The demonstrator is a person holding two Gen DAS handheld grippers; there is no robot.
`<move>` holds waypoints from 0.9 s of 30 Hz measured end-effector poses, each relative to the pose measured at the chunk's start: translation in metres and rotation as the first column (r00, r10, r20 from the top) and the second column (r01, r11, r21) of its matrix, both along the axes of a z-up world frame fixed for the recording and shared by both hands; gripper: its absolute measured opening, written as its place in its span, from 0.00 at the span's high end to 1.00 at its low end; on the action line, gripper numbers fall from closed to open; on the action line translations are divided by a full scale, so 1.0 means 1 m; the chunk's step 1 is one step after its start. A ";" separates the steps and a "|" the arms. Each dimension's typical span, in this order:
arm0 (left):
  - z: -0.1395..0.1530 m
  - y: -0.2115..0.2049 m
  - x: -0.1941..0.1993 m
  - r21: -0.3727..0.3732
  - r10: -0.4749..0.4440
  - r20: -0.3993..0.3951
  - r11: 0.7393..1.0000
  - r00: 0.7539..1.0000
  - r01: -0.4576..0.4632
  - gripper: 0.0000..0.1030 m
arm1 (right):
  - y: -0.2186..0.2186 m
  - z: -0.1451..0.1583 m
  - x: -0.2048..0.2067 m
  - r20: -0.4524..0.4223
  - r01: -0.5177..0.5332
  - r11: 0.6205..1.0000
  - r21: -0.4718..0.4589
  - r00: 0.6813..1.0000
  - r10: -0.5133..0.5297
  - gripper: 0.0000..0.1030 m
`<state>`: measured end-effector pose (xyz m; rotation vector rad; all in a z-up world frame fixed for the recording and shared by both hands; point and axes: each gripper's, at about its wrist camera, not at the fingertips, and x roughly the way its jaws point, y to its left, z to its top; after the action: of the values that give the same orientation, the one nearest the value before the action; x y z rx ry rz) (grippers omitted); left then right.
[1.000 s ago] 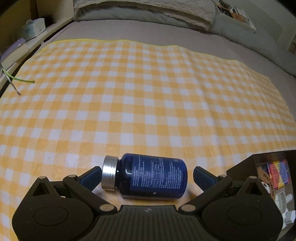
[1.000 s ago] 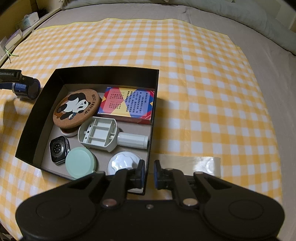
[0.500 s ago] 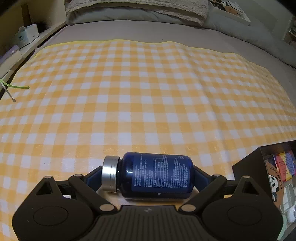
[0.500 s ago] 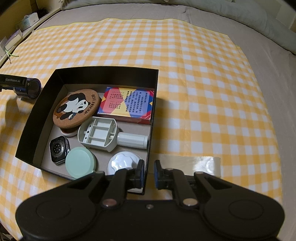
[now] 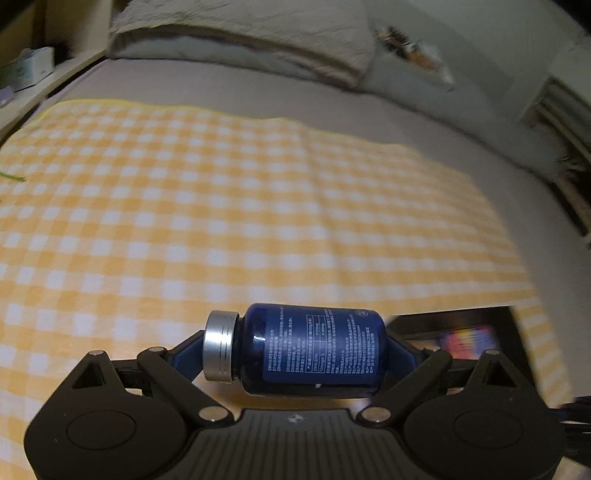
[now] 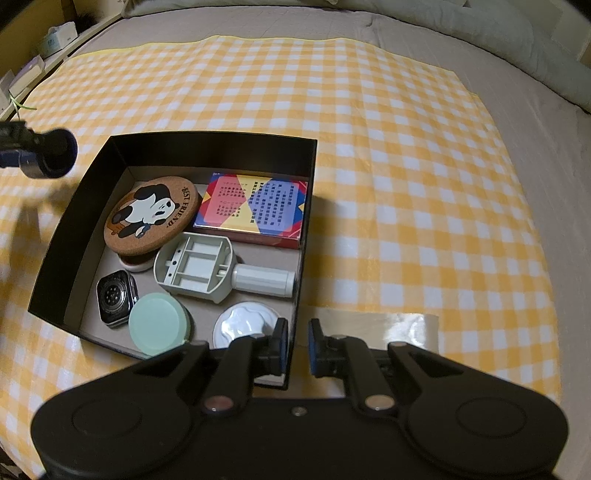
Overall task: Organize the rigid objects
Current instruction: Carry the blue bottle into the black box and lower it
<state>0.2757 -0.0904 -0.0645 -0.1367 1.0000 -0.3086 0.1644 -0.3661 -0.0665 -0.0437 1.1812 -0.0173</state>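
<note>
A dark blue bottle (image 5: 317, 354) with a silver cap lies sideways between the pads of my left gripper (image 5: 293, 356), which is shut on it end to end and holds it above the checked cloth. In the right wrist view the bottle (image 6: 51, 155) hangs just left of the black box (image 6: 207, 138). My right gripper (image 6: 297, 345) is shut on the box's near right wall. The box holds a panda cork coaster (image 6: 151, 214), a colourful card pack (image 6: 255, 206), a white plastic tool (image 6: 207, 269), a smartwatch (image 6: 114, 299), a green lid (image 6: 159, 325) and a white cap (image 6: 247, 325).
The yellow checked cloth (image 6: 406, 184) covers a grey bed. A clear strip of tape (image 6: 388, 325) lies on it right of the box. Pillows (image 5: 240, 33) sit at the far end, and a shelf with a tissue box (image 6: 57, 37) runs along the left.
My left gripper has closed on the bottle, lifted it off the cloth and swung it right, toward the box. The right gripper has not moved.
</note>
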 end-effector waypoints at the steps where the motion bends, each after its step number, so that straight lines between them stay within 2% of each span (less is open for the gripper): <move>1: 0.005 -0.005 -0.004 -0.023 -0.014 0.004 1.000 1.000 0.015 0.08 | 0.000 0.000 0.000 0.000 -0.001 1.000 -0.001 1.000 0.001 0.90; 5: 0.017 -0.033 -0.022 -0.091 -0.102 0.006 0.991 0.995 0.102 0.08 | 0.001 0.000 0.001 -0.002 -0.005 1.000 -0.003 1.000 0.005 0.90; 11: 0.028 -0.069 -0.051 -0.181 -0.221 0.005 0.959 0.975 0.218 0.08 | 0.004 -0.001 0.001 -0.007 -0.013 1.000 -0.006 1.000 0.013 0.90; 17: 0.022 -0.104 -0.069 -0.210 -0.302 -0.018 0.933 0.953 0.292 0.08 | 0.005 0.000 0.001 -0.005 -0.022 1.000 -0.003 1.000 0.022 0.89; 20: 0.014 -0.111 -0.077 -0.206 -0.303 -0.052 0.936 0.952 0.286 0.08 | 0.005 0.000 0.000 -0.004 -0.022 1.000 -0.001 1.000 0.022 0.89; 27: -0.002 -0.115 -0.076 -0.156 -0.209 -0.095 0.969 0.973 0.193 0.08 | 0.004 0.001 0.000 -0.002 -0.023 1.000 0.000 1.000 0.023 0.89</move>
<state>0.2001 -0.2057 -0.0661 -0.1872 1.1039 -0.5655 0.1639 -0.3616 -0.0659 -0.0569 1.1830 0.0031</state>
